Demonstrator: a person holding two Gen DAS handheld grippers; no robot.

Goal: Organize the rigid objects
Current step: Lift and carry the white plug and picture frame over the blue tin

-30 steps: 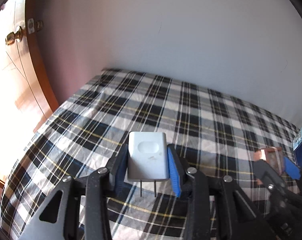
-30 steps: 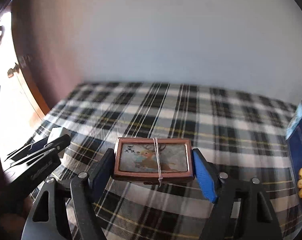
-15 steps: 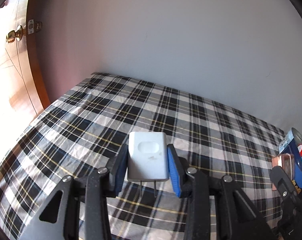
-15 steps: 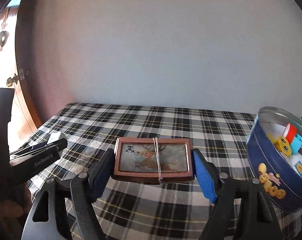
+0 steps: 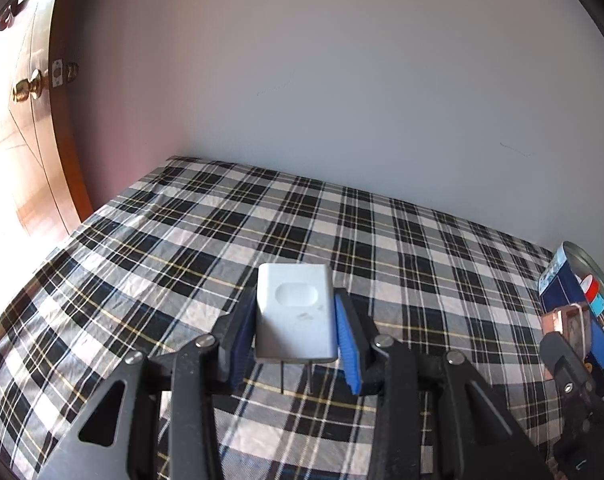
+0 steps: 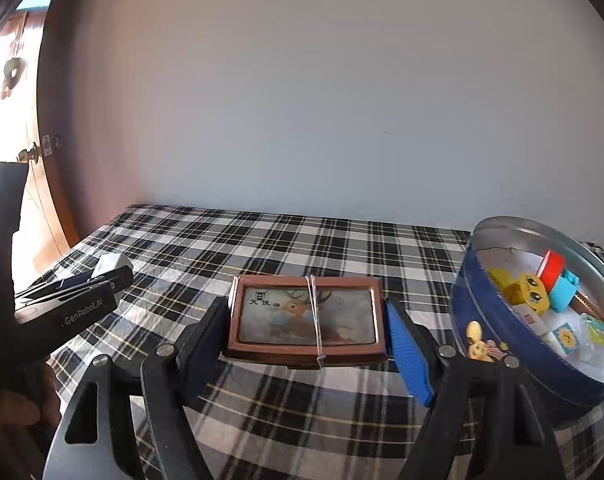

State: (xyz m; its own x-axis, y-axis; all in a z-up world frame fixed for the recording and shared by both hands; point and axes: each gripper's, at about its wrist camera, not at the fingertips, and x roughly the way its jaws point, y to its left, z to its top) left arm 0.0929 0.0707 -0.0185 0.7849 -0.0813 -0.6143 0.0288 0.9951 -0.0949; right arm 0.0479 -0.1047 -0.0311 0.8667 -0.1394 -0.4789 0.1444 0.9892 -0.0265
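Note:
My left gripper (image 5: 294,330) is shut on a white plug adapter (image 5: 294,314), prongs pointing down, held above the plaid cloth. My right gripper (image 6: 306,326) is shut on a brown deer-picture box (image 6: 306,314) bound with a rubber band, held above the cloth. A round blue tin (image 6: 513,336) stands to the right of the right gripper, open, with several small toys and blocks inside. The tin (image 5: 561,284) and the right gripper with the box (image 5: 569,324) show at the right edge of the left wrist view. The left gripper (image 6: 98,280) shows at the left of the right wrist view.
A black-and-white plaid cloth (image 5: 222,232) covers the surface up to a white wall (image 5: 341,80). A wooden door with a brass knob (image 5: 26,88) stands at the left beyond the cloth's edge.
Both grippers have risen and tilted up with their objects still held. The blue tin has come fully into the right wrist view, closer on the right.

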